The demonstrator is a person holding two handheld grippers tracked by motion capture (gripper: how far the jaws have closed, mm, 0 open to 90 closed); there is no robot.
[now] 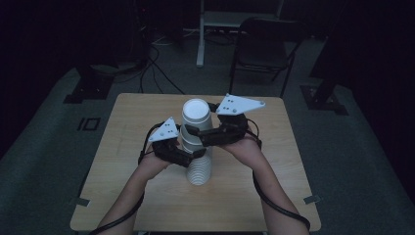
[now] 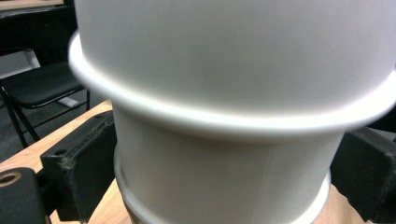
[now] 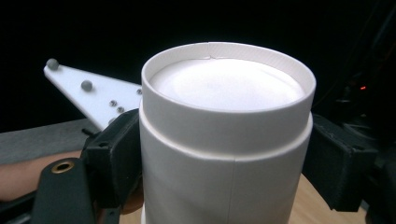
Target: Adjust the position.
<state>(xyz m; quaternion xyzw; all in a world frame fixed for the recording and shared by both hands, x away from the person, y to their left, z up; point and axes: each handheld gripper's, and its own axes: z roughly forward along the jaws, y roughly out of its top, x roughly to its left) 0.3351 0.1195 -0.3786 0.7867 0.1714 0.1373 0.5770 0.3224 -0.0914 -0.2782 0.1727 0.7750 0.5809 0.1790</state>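
1. Stack of white paper cups (image 1: 198, 147), upside down and nested, stands near the middle of the wooden table (image 1: 127, 196), a bit toward the person's side.
2. Top cup (image 1: 196, 117) sits base-up, raised part way off the cup below; its rolled rim shows as a ring in the left gripper view, above the next cup (image 2: 224, 177).
3. Lower part of the stack shows many stacked rims, ribbed look, resting on the tabletop.
4. Right gripper (image 1: 203, 138) clamps the top cup, one black jaw on each side of its wall; right gripper view shows both jaws pressed against the cup (image 3: 226, 140) just under its recessed base.
5. Left gripper (image 1: 193, 155) grips the stack lower down, jaws on either side of the cup under the top one; jaws touch its wall in the left gripper view.
6. Both hands come in from the table's near edge, left hand (image 1: 154, 159) and right hand (image 1: 240, 147), cables trailing back along the forearms.
7. Grey three-cornered plate on each gripper, the right one higher.
8. Dark room behind; folding chair (image 1: 264, 49) beyond the far edge, well apart from the stack.
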